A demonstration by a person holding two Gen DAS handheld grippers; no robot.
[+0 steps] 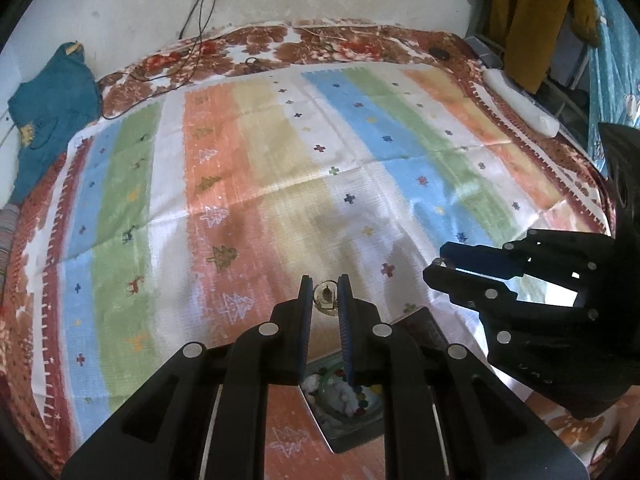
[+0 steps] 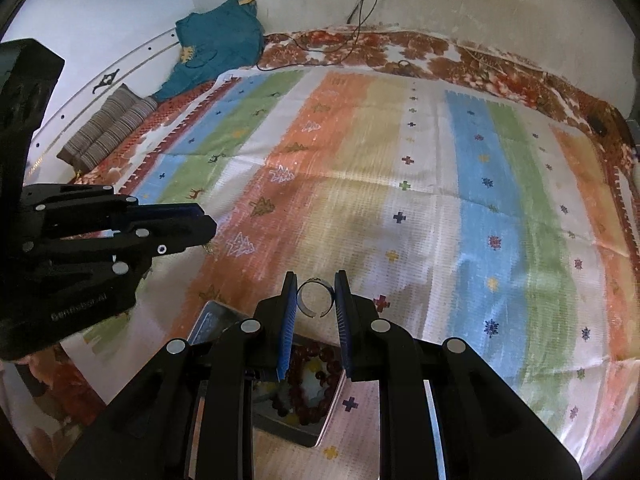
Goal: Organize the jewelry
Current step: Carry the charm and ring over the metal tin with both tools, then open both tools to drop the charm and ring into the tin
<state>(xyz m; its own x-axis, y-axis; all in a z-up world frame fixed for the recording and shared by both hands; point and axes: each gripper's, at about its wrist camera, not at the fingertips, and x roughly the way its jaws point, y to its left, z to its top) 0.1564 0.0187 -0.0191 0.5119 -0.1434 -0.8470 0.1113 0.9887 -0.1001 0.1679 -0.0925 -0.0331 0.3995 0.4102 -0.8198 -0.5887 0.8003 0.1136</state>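
Observation:
In the left wrist view my left gripper (image 1: 325, 293) is shut on a small gold ring (image 1: 325, 295) with a raised setting, held above a striped cloth. Below its fingers lies a metal tray (image 1: 350, 438) with colourful beads in it. My right gripper (image 2: 316, 294) is shut on an open silver band ring (image 2: 316, 298). Under it sits a metal tray (image 2: 326, 424) holding a dark red bead bracelet (image 2: 320, 400). Each gripper shows in the other's view: the right gripper (image 1: 434, 268) at the right, the left gripper (image 2: 208, 226) at the left.
A striped cloth (image 1: 280, 152) with small trees and crosses covers the bed. A teal garment (image 1: 52, 108) lies at the far left by the wall, with cables (image 1: 200, 20) hanging down. A white remote-like object (image 1: 520, 102) rests at the right edge. Striped pillows (image 2: 108, 128) sit at the left.

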